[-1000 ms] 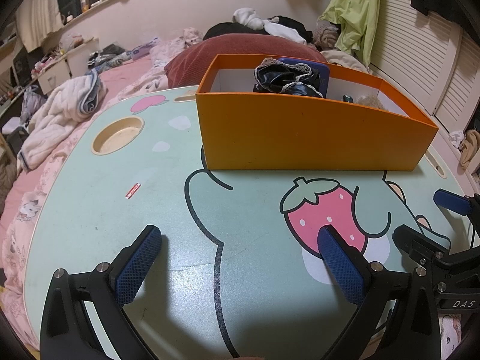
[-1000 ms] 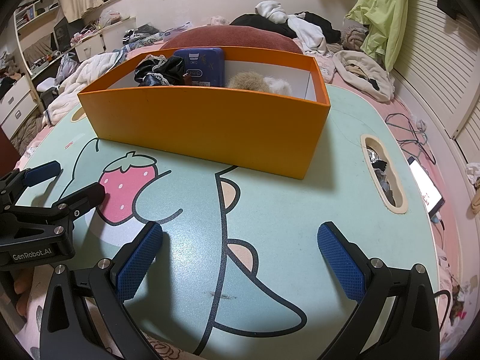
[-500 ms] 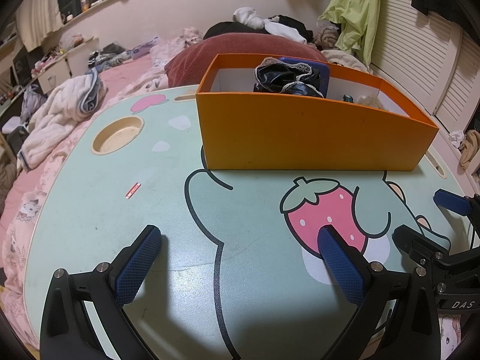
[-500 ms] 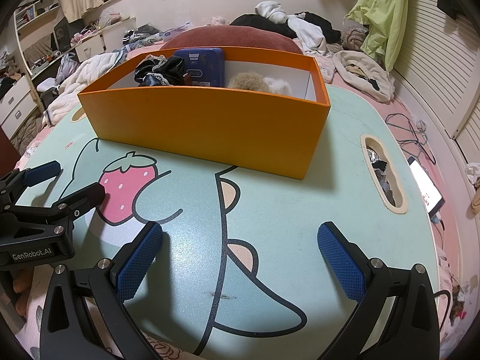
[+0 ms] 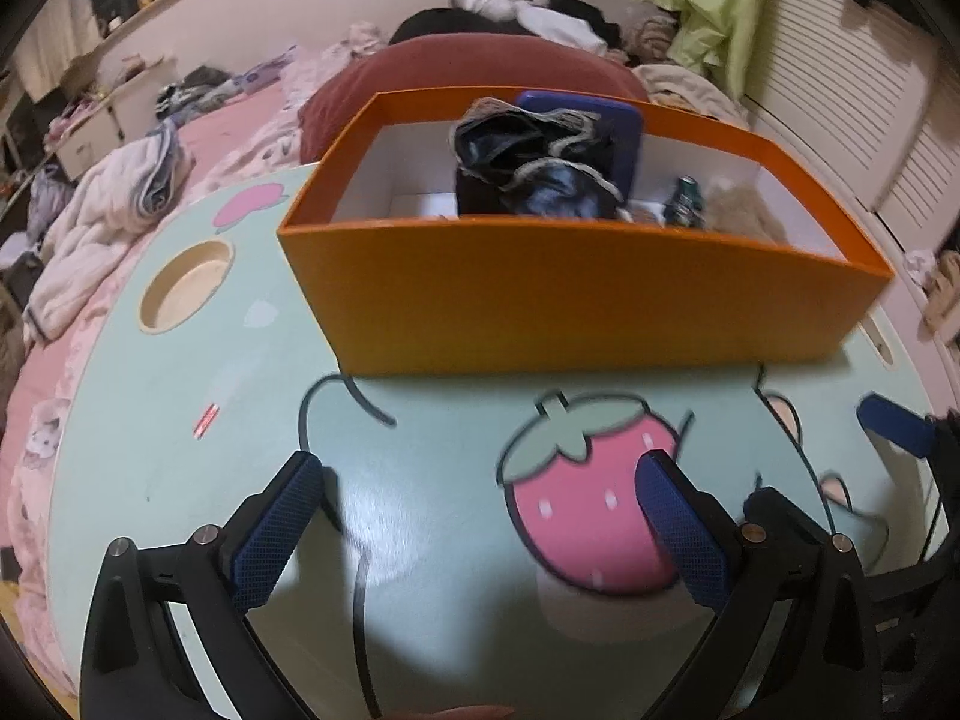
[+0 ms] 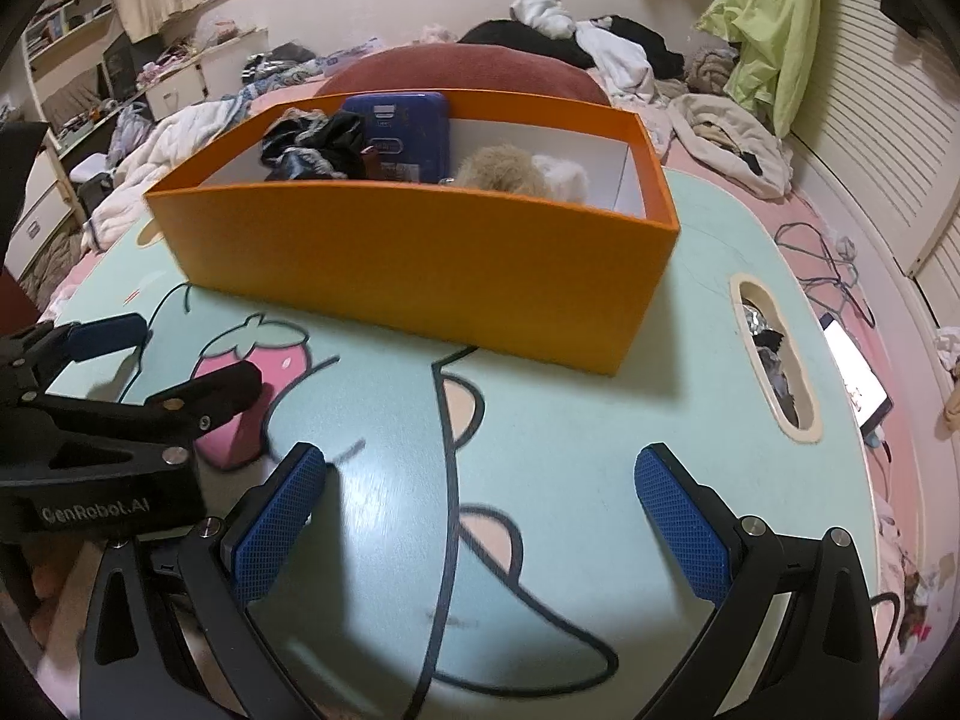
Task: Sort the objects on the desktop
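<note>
Left wrist view: left gripper (image 5: pixel 480 531) has fingers wide, w/ nothing in them. The tall orange cardboard box (image 5: pixel 576 300) sits at 12 o'clock on the mint green cartoon table (image 5: pixel 150 450), w/ dark crumpled cloth (image 5: pixel 528 168) inside.

Right wrist view: right gripper (image 6: pixel 480 531) is also wide & empty. Box at 11 o'clock. Nothing loose on the table, so sorting looks about done; next, prob. pull both back.

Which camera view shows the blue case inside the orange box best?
The right wrist view: the blue case faces the camera, its label visible above the orange box wall. In the left wrist view, the dark cloth hides most of it; only its top edge shows.
</note>
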Tool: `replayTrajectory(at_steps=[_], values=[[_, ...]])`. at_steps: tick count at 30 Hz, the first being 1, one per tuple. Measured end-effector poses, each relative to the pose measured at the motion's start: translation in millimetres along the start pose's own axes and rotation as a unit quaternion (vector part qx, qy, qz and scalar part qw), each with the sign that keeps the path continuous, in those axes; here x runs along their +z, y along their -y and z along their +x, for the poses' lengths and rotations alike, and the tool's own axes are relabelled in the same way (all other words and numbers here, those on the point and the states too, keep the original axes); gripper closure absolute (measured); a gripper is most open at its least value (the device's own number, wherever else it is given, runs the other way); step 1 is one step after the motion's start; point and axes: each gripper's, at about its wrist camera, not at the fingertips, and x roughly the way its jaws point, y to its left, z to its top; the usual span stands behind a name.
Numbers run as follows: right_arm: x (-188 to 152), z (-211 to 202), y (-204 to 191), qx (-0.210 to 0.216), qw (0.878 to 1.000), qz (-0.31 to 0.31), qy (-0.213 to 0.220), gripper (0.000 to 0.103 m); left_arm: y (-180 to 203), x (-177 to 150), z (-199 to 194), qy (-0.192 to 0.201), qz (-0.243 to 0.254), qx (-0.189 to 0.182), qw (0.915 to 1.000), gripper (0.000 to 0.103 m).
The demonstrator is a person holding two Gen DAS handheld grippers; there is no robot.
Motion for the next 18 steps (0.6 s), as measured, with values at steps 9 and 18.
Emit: replayTrajectory(at_steps=[9, 18], values=[[26.5, 21.6, 6.1, 0.000, 1.000, 0.000, -0.013, 0.000, -4.6, 22.4, 16.8, -0.005, -0.014, 0.010, 0.9998, 0.000], [21.7, 21.7, 4.4, -0.005, 1.000, 0.002, 0.003, 0.000, -7.5, 24.6, 20.7, 0.012, -0.007, 0.003, 0.9999, 0.000]])
